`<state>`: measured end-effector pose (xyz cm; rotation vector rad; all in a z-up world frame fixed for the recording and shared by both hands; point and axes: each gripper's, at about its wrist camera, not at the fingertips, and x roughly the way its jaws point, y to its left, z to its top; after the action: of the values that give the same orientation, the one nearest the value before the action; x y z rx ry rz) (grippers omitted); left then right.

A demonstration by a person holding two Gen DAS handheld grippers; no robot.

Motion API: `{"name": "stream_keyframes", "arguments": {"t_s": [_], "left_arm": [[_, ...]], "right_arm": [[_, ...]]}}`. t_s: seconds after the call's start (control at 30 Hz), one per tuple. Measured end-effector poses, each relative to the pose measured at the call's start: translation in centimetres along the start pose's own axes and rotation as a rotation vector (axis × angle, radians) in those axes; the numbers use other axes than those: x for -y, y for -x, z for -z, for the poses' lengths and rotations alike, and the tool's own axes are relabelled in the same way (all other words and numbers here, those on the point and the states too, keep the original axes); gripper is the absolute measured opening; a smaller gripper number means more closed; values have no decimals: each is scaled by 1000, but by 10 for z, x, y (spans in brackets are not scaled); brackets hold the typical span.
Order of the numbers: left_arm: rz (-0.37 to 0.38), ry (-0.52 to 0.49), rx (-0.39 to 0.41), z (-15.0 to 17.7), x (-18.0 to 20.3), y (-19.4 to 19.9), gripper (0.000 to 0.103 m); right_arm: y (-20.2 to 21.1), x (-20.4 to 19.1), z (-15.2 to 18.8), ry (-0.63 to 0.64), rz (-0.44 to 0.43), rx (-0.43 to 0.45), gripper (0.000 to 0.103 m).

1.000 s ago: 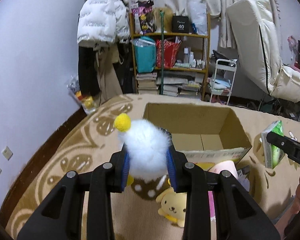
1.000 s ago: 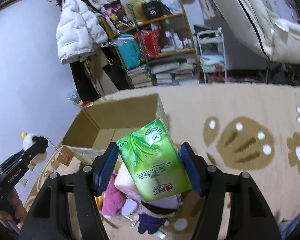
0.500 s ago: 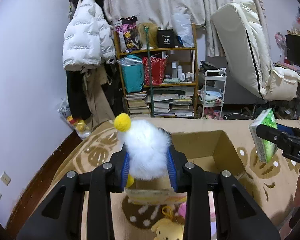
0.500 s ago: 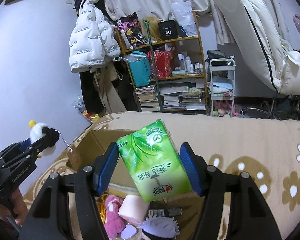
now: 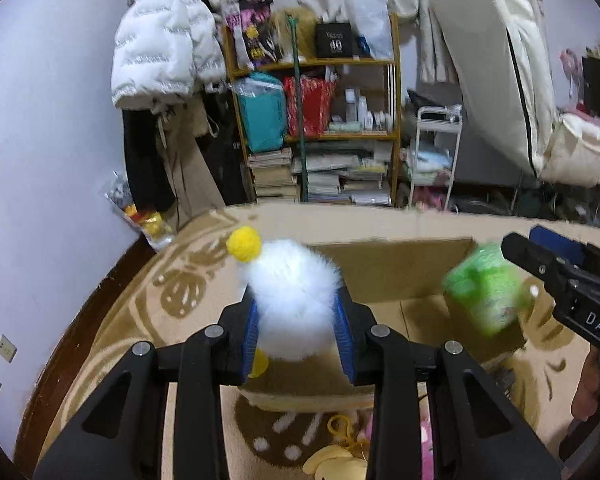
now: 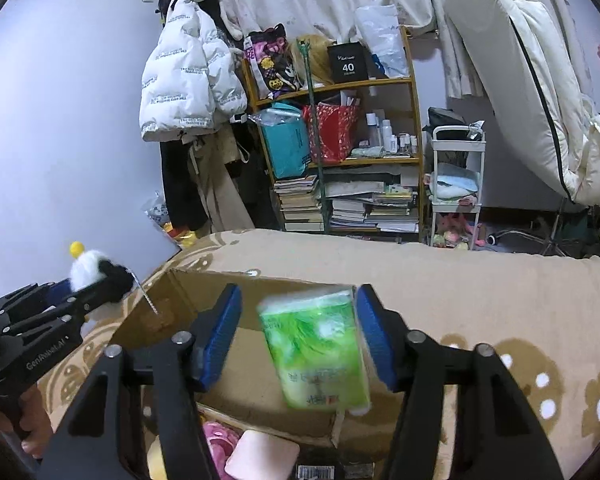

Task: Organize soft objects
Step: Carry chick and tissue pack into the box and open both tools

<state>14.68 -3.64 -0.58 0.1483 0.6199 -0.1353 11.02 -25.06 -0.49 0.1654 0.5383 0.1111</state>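
The open cardboard box (image 6: 260,344) sat on the patterned rug (image 6: 500,292). Above it, the blurred green tissue pack (image 6: 316,354) hung between the right gripper (image 6: 298,336)'s wide jaws, near the right pad. The left gripper (image 5: 298,330)'s jaws clamped the white fluffy toy (image 5: 292,292) at the box's near-left edge.

Home bedrm/living rm: puffer jacket (image 6: 188,80) hung on wall, cluttered bookshelf (image 6: 340,152), patterned carpet (image 6: 500,292).
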Motion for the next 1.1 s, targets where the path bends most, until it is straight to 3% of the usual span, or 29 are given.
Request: {"name": "stream_keyframes", "arguments": {"t_s": [0.27, 0.33, 0.4, 0.6, 1.1], "left_arm": [[19, -15, -100, 13, 12, -27, 36], [9, -18, -98, 15, 13, -27, 50], [-11, -14, -83, 16, 13, -25, 58], [-25, 9, -94, 16, 6, -21, 65], [-36, 60, -80, 20, -6, 14, 88]], "right_arm": [[-18, 8, 8, -20, -22, -47, 61], [-20, 10, 9, -19, -16, -53, 61], [-22, 13, 10, -19, -3, -59, 61], [-25, 21, 9, -44, 4, -87, 62], [1, 29, 16, -88, 29, -122, 99]]}}
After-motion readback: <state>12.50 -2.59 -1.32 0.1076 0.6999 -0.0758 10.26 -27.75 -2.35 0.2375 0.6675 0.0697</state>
